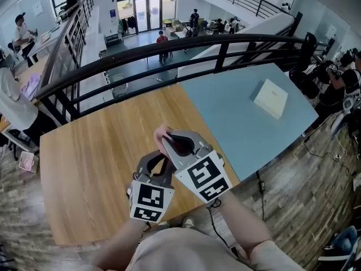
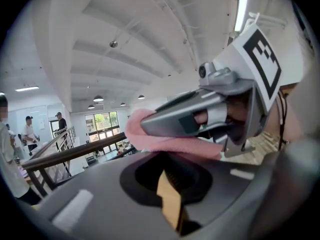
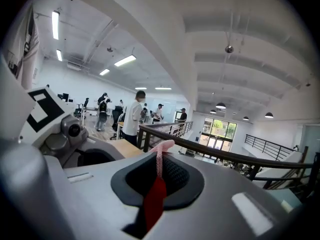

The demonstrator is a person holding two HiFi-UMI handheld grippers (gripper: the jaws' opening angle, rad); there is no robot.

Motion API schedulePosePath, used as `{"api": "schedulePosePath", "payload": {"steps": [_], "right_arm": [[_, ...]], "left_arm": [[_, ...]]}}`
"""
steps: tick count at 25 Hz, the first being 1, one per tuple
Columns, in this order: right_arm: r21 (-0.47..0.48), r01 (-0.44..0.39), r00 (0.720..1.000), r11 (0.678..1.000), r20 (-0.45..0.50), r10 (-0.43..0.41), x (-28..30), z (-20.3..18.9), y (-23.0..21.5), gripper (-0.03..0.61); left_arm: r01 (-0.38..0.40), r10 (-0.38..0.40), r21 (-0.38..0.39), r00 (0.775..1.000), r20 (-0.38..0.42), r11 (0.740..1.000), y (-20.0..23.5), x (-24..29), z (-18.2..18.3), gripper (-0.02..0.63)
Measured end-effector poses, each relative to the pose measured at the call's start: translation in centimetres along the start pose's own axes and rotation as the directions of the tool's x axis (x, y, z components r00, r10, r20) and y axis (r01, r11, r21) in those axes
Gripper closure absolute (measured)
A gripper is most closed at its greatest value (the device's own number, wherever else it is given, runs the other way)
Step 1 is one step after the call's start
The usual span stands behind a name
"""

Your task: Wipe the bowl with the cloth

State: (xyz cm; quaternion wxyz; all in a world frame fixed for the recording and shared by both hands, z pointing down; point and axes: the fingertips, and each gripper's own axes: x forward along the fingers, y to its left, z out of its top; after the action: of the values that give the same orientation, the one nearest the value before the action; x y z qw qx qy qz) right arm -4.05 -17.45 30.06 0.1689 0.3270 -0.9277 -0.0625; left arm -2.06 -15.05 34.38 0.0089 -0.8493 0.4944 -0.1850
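I'm at the start of the job, as I judge it: the cloth is in hand, but no wiping has begun. My right gripper (image 1: 169, 140), at the centre of the head view, is clamped on the pink cloth (image 1: 161, 133). In its own view a thin fold of that cloth stands up from between the closed jaws. My left gripper (image 1: 161, 161), just below and left of it, has its jaws together with nothing in them. In the left gripper view the right one crosses close in front, with the cloth hanging under it.

Both tools hover above the wooden table (image 1: 84, 162), which fills the lower left of the head view. I see no bowl in any view. The only loose thing is a white box (image 1: 271, 97) on the blue surface at the upper right.

Next I must find the bowl, open the left jaws to steady its rim, and bring the cloth down into it.
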Motion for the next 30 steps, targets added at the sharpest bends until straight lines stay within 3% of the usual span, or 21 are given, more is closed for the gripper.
{"api": "schedulePosePath", "payload": {"steps": [9,19,26,30], "right_arm": [[-0.041,0.040,0.995,0.998,-0.092,-0.044,-0.3,-2.4,-1.4,0.565],[-0.003,0.132,0.975,0.991,-0.183,-0.130,-2.3,-6.6,-4.1,0.565],[0.054,0.110,0.968,0.992,-0.231,-0.094,-3.3,-9.8,-3.1,0.566],[0.062,0.096,0.966,0.993,-0.246,-0.078,-3.4,-10.8,-2.1,0.565]], "left_arm": [[-0.015,0.015,0.007,1.000,-0.009,1.000,0.6,-0.4,-0.7,0.609],[-0.040,0.039,-0.079,0.999,-0.016,0.996,2.4,-0.8,-1.8,0.607],[-0.089,0.089,-0.124,0.996,-0.004,0.988,4.4,-1.2,-1.7,0.607],[-0.095,0.100,-0.195,0.995,0.015,0.976,5.3,-1.2,-1.2,0.606]]}}
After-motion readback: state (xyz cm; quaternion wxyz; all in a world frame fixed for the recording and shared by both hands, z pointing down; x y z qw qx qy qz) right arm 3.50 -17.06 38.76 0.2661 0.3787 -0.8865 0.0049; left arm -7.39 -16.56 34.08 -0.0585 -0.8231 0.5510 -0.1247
